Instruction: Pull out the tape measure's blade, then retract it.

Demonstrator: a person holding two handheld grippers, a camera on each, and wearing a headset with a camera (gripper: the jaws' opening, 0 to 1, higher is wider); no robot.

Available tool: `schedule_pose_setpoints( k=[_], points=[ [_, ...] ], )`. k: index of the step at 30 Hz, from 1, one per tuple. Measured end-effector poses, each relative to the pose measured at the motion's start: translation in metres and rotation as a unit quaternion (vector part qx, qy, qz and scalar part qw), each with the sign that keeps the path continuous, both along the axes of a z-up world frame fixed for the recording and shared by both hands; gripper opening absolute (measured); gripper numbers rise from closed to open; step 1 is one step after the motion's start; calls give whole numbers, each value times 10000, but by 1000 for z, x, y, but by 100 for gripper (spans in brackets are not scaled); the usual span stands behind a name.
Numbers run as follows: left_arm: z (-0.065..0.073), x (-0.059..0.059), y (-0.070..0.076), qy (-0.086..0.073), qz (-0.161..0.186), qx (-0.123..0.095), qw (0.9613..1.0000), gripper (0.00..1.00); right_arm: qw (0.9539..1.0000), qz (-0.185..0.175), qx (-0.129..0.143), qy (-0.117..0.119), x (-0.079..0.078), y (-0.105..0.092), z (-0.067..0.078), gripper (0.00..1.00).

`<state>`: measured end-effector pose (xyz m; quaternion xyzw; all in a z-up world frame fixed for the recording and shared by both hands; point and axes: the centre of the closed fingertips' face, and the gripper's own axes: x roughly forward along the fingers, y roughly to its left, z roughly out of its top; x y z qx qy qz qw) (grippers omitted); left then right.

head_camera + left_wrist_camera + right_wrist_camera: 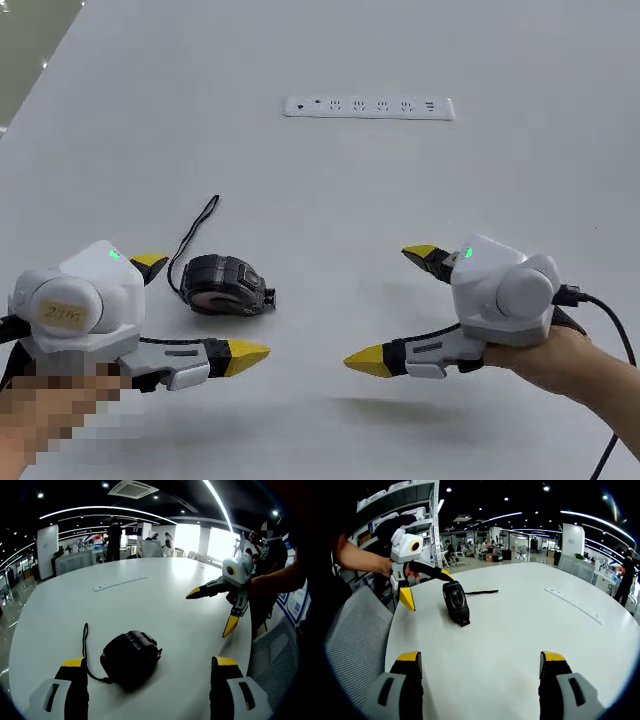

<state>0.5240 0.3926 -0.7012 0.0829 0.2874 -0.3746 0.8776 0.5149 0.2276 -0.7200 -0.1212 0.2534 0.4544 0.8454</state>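
At 7 o'clock the left gripper [200, 307] is held with jaws spread wide. At 5 o'clock the right gripper [392, 306] is likewise spread, nothing pinched. Just ahead of the left jaws, the tape measure [222, 285] is laid flat on the table [330, 190], long axis 9-to-3, blade mouth turned to 3 o'clock, strap [195, 228] trailed toward 12. Farthest, at 12 o'clock, a power strip [368, 107] is seen.

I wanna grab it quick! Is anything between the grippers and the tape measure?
Nothing visible is. Only bare table lies between the tape measure and the left hand-held gripper, and the right hand-held gripper too. The power strip lies well beyond.
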Motion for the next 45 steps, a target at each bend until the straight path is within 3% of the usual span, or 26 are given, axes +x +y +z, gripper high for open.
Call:
schedule_pose_setpoints(
  k=[8, 10, 12, 18, 23, 33, 45],
  points=[
    [7, -6, 10, -84, 55, -66, 9999, 100, 9997, -223, 47, -27, -12, -13, 5, 99],
    [11, -8, 11, -57, 134, -271, 9995, 100, 9996, -281, 83, -33, -15, -16, 7, 99],
    [13, -9, 13, -81, 152, -320, 9993, 100, 9994, -328, 103, -57, -17, -17, 9, 99],
    [13, -16, 14, -79, 98, -284, 9995, 100, 9984, -540, 168, -56, -26, -24, 17, 99],
    [19, -17, 12, -174, 90, -271, 9994, 100, 9971, -717, 225, -103, -30, -31, 24, 98],
    [18, -26, 14, -117, 89, -258, 9996, 100, 9949, -943, 360, -36, -39, -38, 33, 98],
    [24, -35, 16, -115, 96, -338, 9993, 100, 9957, -885, 286, 19, -43, -38, 36, 98]
  ],
)
